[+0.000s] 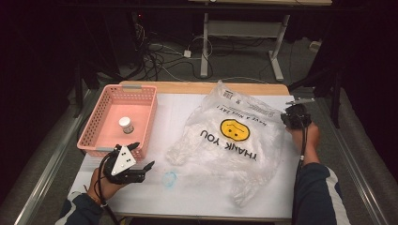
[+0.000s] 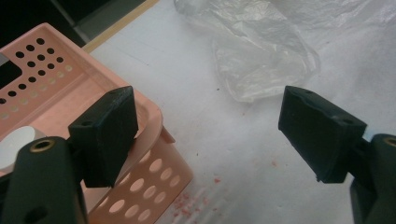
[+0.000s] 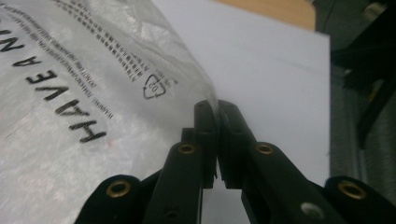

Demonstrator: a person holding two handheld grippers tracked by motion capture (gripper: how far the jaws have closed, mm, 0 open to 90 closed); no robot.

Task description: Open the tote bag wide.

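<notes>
A clear plastic bag (image 1: 230,136) printed with a yellow smiley and "THANK YOU" lies crumpled across the white table. My right gripper (image 1: 285,117) is at the bag's right edge, and in the right gripper view its jaws (image 3: 217,105) are shut on a thin fold of the bag (image 3: 70,93). My left gripper (image 1: 143,154) rests at the near left, open, with nothing between its pads (image 2: 210,121). One pad sits over the near corner of the pink perforated basket (image 2: 154,121). A corner of the bag (image 2: 261,56) lies beyond it.
The pink basket (image 1: 94,126) stands at the left with a small white-capped jar (image 1: 126,124) inside. A small bluish clear scrap (image 1: 169,178) lies on the table near the front. Behind the table's far wooden edge (image 1: 202,87) are cables and a desk frame.
</notes>
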